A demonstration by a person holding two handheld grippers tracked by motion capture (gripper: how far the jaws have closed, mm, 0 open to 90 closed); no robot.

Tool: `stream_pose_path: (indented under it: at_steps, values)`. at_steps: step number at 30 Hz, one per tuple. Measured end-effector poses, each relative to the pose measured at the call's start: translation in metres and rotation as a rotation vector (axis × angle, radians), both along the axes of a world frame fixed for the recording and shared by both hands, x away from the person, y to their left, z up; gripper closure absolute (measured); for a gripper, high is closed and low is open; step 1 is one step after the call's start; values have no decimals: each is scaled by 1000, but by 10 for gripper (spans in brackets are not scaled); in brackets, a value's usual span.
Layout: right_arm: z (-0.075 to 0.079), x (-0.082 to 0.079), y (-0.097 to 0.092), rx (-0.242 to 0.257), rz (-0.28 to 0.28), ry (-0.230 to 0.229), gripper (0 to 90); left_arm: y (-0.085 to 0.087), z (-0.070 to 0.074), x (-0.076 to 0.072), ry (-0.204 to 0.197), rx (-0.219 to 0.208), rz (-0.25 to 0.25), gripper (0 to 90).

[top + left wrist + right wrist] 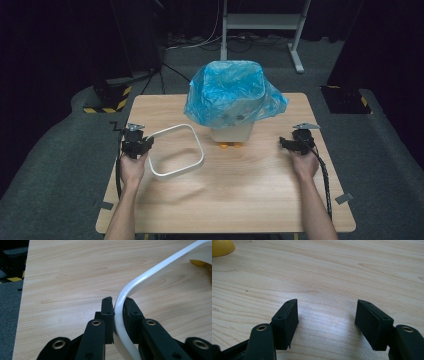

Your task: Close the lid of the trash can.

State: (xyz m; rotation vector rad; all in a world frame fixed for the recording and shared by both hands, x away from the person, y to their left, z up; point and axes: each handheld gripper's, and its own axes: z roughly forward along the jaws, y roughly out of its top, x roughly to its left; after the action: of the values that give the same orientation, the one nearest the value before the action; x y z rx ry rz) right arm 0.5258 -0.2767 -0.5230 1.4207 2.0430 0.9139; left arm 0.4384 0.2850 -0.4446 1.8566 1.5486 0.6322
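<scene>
I see the wooden surface [260, 190] carrying a white bin [231, 131] draped in a blue bag [230, 92]. My left gripper [136, 142] has its jaws clamped on a corner of the white ring [176, 151], which tilts up off the wood and lies left of the bin; I judge it must travel right and up over the bag. My right gripper [298, 142] waits, jaws apart and bare. The bag hides the bin's rim.
</scene>
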Motion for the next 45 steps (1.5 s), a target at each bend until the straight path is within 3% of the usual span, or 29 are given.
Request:
stream_pose_path:
  at_steps: [9,17,33,45]
  values:
    - [0,0,0,0,0,0,347,1,10,37,1,35,12,802]
    - [0,0,0,1,-1,1,347,3,21,59,-7,65,29,802]
    - [0,0,0,1,-5,0,346,12,37,78,-34,60,65,802]
    - [0,0,1,1,-6,1,346,15,62,84,-73,60,67,802]
